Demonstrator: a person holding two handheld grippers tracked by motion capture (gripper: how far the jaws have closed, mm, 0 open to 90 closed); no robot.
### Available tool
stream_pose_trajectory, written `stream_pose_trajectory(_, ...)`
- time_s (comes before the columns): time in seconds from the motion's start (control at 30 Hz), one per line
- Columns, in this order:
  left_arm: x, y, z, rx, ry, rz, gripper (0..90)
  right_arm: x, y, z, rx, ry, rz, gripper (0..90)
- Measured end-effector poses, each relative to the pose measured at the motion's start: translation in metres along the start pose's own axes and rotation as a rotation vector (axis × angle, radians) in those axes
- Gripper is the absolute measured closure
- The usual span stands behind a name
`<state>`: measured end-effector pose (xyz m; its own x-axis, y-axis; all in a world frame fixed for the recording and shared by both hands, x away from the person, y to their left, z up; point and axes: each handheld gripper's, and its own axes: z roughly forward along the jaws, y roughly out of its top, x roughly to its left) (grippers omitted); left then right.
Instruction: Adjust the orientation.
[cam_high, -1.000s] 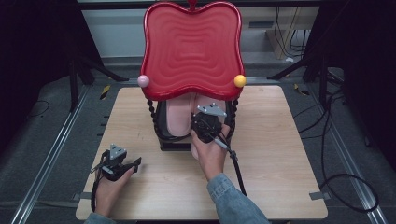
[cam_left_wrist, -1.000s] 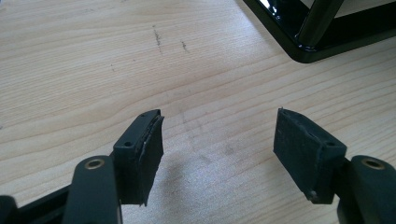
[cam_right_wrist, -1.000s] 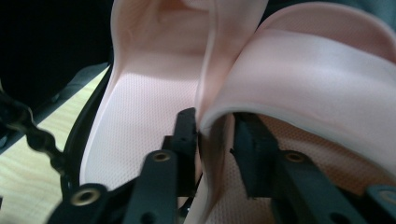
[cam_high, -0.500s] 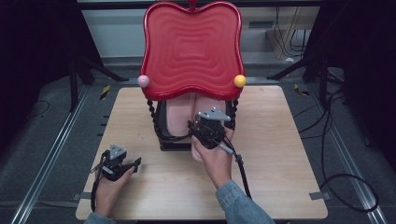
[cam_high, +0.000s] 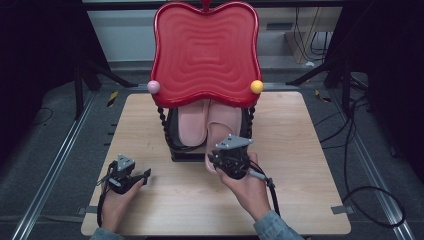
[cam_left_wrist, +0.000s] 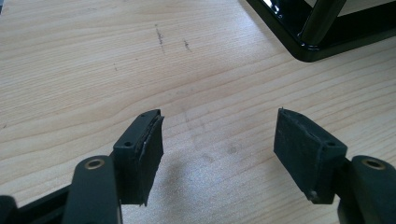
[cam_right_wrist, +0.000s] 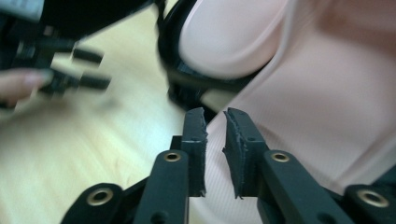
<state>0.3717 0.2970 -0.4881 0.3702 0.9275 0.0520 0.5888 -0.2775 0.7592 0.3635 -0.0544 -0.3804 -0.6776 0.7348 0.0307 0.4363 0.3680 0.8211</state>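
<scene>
A pair of pink slippers lies under a red wavy-topped rack (cam_high: 205, 50) at the table's middle. The left slipper (cam_high: 192, 125) (cam_right_wrist: 229, 37) rests on the rack's black base (cam_high: 187, 156). The right slipper (cam_high: 227, 120) (cam_right_wrist: 317, 102) sticks out over the base's front edge. My right gripper (cam_high: 222, 159) (cam_right_wrist: 215, 126) is at that slipper's near end; its jaws have just been closing and now pinch the slipper's edge between the pads. My left gripper (cam_high: 145, 175) (cam_left_wrist: 217, 140) rests open on the bare wood at the front left, holding nothing.
The wooden table (cam_high: 310, 150) has bare room to the right and left of the rack. The rack has twisted black posts (cam_high: 161, 120), a pink ball (cam_high: 153, 86) and a yellow ball (cam_high: 256, 86). Cables (cam_high: 370, 195) lie on the floor at the right.
My right gripper has moved back from under the rack toward the table's front, and the right slipper's near end has come out with it. The left hand has kept still.
</scene>
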Motion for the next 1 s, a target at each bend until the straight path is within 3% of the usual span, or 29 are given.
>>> stream_pose_trajectory(0.23, 0.000, 0.000, 0.000, 0.000, 0.001, 0.001, 32.3, 0.010, -0.024, -0.005, 0.089, 0.063, -0.043, 80.7)
stream_pose_trajectory(0.53, 0.000, 0.000, 0.000, -0.001, 0.002, -0.001, 32.3, 0.015, -0.045, 0.000, 0.172, 0.093, -0.064, 81.7)
stream_pose_trajectory(0.73, 0.000, 0.000, 0.000, -0.001, 0.002, 0.000, 32.3, 0.008, -0.055, 0.006, 0.216, 0.083, -0.047, 82.9)
stream_pose_trajectory(1.0, 0.000, 0.000, 0.000, 0.000, 0.002, 0.000, 32.3, -0.006, -0.056, 0.008, 0.203, 0.046, -0.023, 86.2)
